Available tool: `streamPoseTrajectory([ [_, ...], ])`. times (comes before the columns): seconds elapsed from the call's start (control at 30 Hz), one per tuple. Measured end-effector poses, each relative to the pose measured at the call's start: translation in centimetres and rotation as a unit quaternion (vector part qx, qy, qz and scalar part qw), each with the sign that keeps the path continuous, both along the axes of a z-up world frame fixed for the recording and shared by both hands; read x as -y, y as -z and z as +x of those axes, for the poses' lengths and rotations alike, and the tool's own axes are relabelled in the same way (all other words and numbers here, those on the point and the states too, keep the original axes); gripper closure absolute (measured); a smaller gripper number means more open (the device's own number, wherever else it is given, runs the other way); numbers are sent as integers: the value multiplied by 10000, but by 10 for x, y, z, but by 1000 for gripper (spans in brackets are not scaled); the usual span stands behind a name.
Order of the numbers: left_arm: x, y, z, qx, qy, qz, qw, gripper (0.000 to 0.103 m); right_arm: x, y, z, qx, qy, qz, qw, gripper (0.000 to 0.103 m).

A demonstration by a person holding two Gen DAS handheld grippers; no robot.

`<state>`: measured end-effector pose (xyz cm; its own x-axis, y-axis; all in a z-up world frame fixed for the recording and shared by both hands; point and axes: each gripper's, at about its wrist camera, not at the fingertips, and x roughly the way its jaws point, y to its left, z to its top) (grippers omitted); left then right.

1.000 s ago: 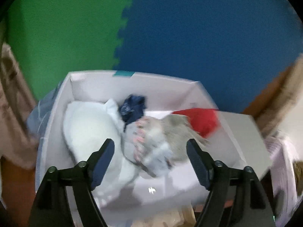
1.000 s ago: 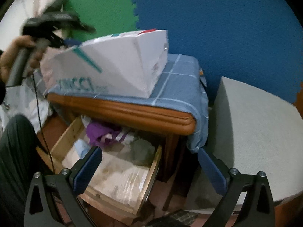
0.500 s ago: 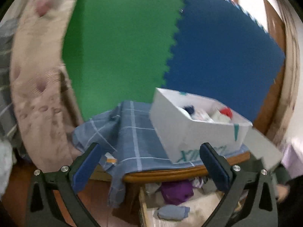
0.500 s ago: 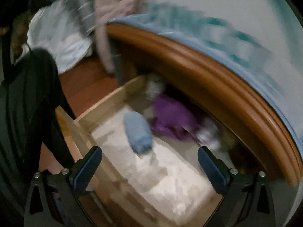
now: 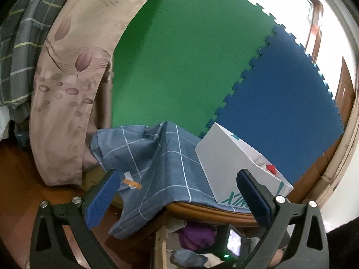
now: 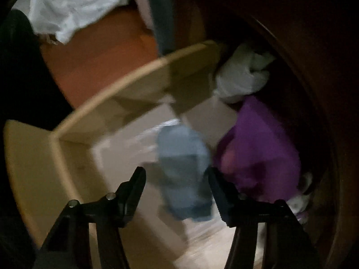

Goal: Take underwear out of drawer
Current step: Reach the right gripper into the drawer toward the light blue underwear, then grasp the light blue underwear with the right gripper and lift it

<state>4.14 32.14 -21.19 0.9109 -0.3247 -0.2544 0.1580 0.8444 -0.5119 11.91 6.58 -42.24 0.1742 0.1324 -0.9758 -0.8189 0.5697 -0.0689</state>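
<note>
Below the table stands the open wooden drawer. A rolled light blue underwear lies on its floor, with a purple garment to its right and a white garment at the back. My right gripper points down into the drawer. Its jaws are closing with the blue roll between them, and a gap still shows at the left pad. My left gripper is open and holds nothing, level in front of the table. Its view catches the drawer's blue roll, the purple garment and the right gripper's body.
A white box with a red garment inside sits on the blue checked cloth over the table. Green and blue foam mats cover the wall behind. A beige patterned fabric hangs at the left. A white cloth lies on the floor.
My left gripper drew back from above the white box and sank to table height. My right gripper swung down into the drawer over the blue roll, and its jaws narrowed.
</note>
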Motion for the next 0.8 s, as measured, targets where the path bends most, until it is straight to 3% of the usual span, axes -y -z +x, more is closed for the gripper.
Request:
streamPoseTrajectory([
  [0.1,1,0,-2,45,47,45,10000,0,0,13,6,-169,24,-56,9998,45],
  [0.23,7,1,4,-12,116,128,9998,1,-11,38,-3,-12,-380,-642,9972,46],
  [0.27,8,2,5,-31,125,136,9998,0,-12,37,-2,-51,-385,-577,9976,50],
  [0.3,9,2,7,-56,134,143,9998,1,-9,35,2,-269,-240,-421,9985,61],
  [0.33,9,3,8,-67,131,151,9998,1,-7,32,1,-203,-219,-431,9986,68],
  [0.5,14,2,8,-96,133,268,9995,1,19,0,-20,223,-275,-127,9993,70],
  [0.67,19,1,11,-152,98,298,9994,1,74,-51,-31,382,193,636,9971,70],
  [0.8,28,-1,15,-214,123,434,9988,1,125,-70,-39,553,749,857,9920,70],
])
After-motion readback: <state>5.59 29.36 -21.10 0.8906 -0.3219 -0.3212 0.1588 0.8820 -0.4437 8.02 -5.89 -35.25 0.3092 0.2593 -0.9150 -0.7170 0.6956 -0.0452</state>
